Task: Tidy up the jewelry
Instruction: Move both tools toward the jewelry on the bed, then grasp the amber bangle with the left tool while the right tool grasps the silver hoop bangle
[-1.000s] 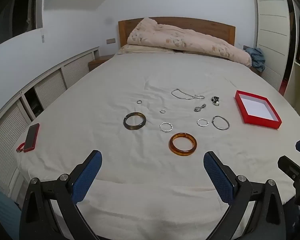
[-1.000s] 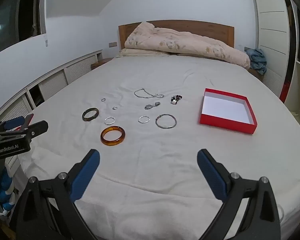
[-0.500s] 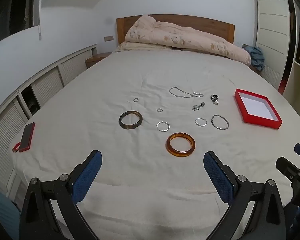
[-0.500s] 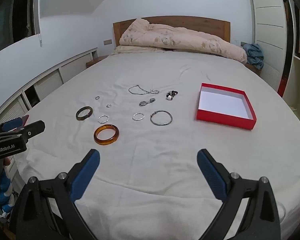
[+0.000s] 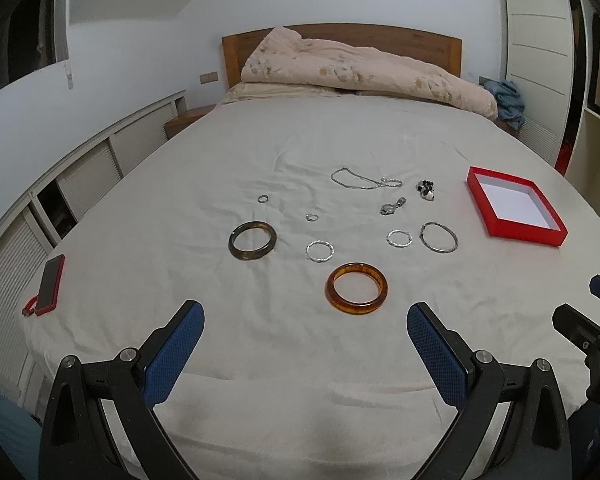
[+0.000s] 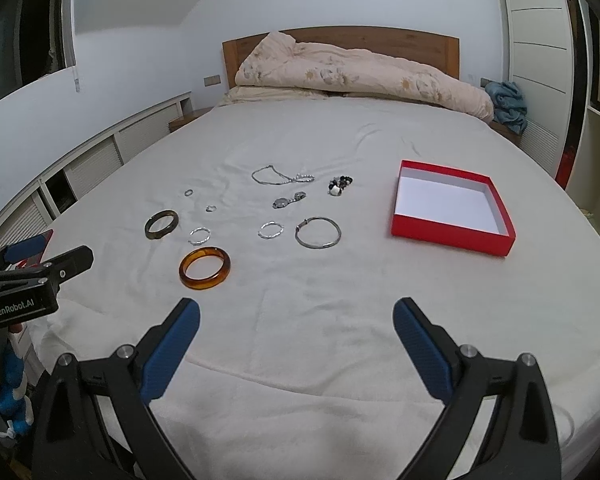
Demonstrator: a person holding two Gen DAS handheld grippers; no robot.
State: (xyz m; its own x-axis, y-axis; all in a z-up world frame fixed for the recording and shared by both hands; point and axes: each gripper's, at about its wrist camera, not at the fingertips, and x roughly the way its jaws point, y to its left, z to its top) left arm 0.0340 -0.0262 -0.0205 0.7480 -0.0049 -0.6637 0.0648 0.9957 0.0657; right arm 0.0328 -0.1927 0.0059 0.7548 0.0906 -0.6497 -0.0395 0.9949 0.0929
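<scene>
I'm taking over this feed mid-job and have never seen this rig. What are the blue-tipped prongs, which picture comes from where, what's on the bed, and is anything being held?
The prongs are the jaws of two hand-held grippers; a person carries one in each hand. Each picture comes from a camera on one gripper, looking forward between its jaws. In one view you see the left gripper, in the other the right gripper. Both are open and hold nothing.

On the bed lie an amber bangle, a dark bangle, a thin silver bangle, two silver hoops, two small rings, a chain, a small watch, and a beaded piece. The red box on the right is empty. A phone lies at the left edge.
</scene>
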